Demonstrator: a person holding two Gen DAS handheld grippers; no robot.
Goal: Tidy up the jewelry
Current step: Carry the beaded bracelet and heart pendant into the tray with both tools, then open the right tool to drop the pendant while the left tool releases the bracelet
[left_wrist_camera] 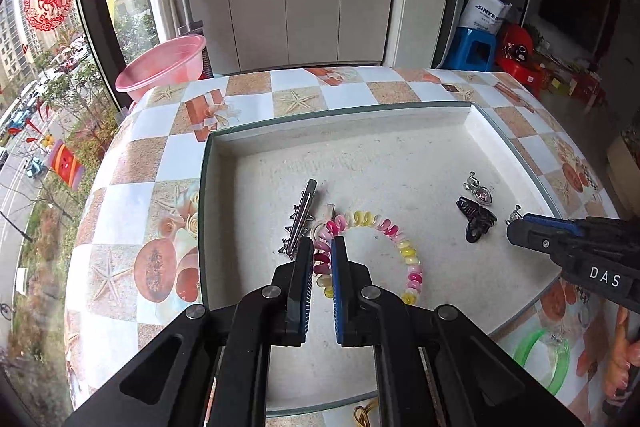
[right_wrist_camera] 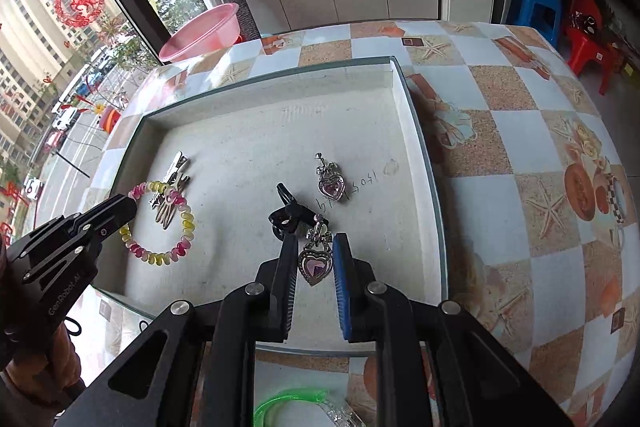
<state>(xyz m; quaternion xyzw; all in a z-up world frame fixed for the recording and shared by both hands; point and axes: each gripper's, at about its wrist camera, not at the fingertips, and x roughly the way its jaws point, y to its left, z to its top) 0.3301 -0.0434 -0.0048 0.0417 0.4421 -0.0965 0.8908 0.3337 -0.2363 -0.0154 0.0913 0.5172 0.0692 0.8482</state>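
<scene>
L tongs [left_wrist_camera: 322, 243] are sitting nearly closed, pads pinching one side of the pink/yellow coil band [left_wrist_camera: 376, 223]. The rest of the band is lying on the tray [left_wrist_camera: 340, 111] floor, touching the silver star clip [left_wrist_camera: 300, 219]. Risk: if I'm dragging the band, it's snagging the clip's prongs and pulling it along. The grip is thin too, so the springy coil may be slipping out.

Mid tray: the black claw clip [left_wrist_camera: 476, 223] and a loose heart earring [left_wrist_camera: 480, 193] are lying just beside each other.

R tongs [right_wrist_camera: 316, 239] are also almost shut, holding the 2nd heart earring [right_wrist_camera: 315, 267] low over the tray, right by the claw clip. Risk: the tip is bumping the claw clip, or the dangly earring is twisting and dropping off-target. Neither piece is near the patterned surface [left_wrist_camera: 248, 83] outside the rim.
</scene>
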